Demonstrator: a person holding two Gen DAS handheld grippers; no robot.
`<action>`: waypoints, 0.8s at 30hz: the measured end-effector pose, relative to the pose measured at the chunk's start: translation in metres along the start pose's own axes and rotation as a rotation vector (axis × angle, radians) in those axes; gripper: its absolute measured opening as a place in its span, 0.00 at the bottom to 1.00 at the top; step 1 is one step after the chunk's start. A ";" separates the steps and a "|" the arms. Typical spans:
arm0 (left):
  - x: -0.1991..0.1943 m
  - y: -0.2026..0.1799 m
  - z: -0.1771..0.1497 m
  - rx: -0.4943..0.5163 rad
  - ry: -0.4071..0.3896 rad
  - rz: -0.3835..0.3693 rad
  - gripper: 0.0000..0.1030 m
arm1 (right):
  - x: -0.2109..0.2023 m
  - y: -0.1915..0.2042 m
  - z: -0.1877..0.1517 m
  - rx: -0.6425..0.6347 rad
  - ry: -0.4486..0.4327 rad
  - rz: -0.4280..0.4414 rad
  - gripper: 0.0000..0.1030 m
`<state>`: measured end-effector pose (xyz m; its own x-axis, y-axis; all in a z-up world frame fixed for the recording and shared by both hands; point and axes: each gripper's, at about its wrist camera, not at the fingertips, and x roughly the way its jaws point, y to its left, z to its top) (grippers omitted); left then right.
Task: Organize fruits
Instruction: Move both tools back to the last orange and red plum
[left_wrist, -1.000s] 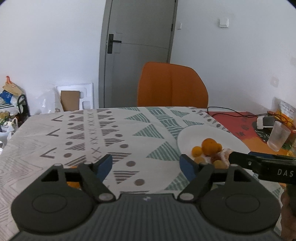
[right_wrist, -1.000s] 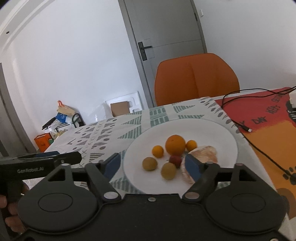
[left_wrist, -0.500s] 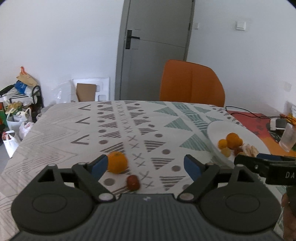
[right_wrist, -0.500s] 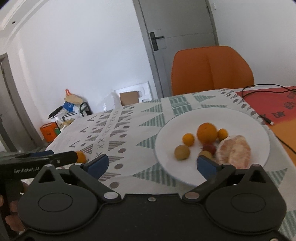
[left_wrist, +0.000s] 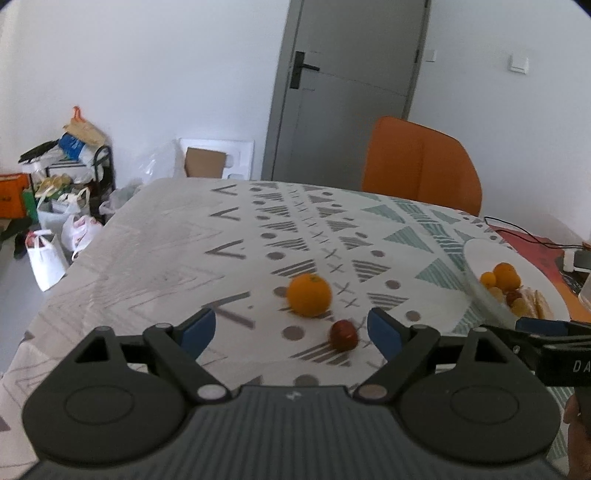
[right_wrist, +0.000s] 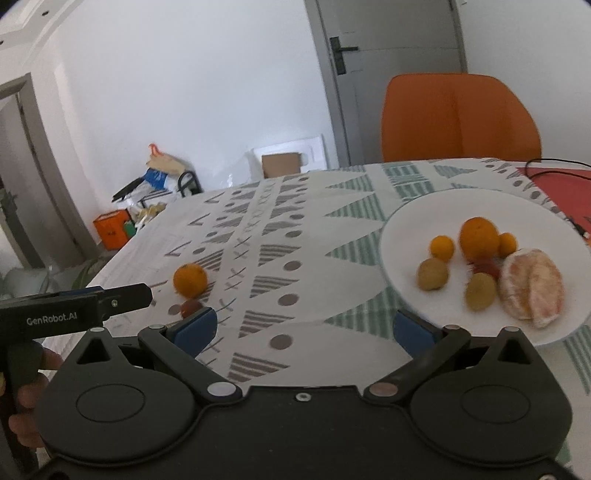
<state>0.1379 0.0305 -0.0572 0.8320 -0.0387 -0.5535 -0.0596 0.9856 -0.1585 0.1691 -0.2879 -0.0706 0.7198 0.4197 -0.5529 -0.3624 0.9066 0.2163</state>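
An orange (left_wrist: 309, 295) and a small red fruit (left_wrist: 343, 334) lie loose on the patterned tablecloth, just ahead of my open, empty left gripper (left_wrist: 291, 330). Both also show in the right wrist view, the orange (right_wrist: 190, 280) and the red fruit (right_wrist: 191, 307). A white plate (right_wrist: 417, 221) holds an orange (right_wrist: 478, 237), small citrus, yellow-green fruits and a peeled pomelo piece (right_wrist: 532, 288). My right gripper (right_wrist: 301, 328) is open and empty, near the plate's front left edge. The plate also shows in the left wrist view (left_wrist: 480, 253).
An orange chair (left_wrist: 421, 170) stands at the table's far side. A black cable (right_wrist: 554, 166) runs over a red mat at the right. Bags and a rack (left_wrist: 66, 177) stand on the floor to the left. The left gripper's body (right_wrist: 74, 310) shows in the right wrist view.
Both grippers have swung left. The loose orange and red fruit have come into view between my left fingers; the plate has shifted to the right in both views.
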 end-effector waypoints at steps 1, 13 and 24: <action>0.000 0.003 -0.001 -0.006 0.002 0.004 0.86 | 0.002 0.003 -0.001 -0.005 0.006 0.004 1.00; 0.004 0.039 -0.009 -0.062 0.036 0.045 0.86 | 0.030 0.039 -0.002 -0.087 0.084 0.065 1.00; -0.005 0.069 -0.013 -0.132 0.038 0.101 0.86 | 0.059 0.073 0.006 -0.174 0.118 0.120 0.79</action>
<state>0.1223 0.0968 -0.0756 0.7970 0.0504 -0.6018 -0.2152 0.9548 -0.2051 0.1890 -0.1966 -0.0828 0.5952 0.5065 -0.6239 -0.5450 0.8249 0.1498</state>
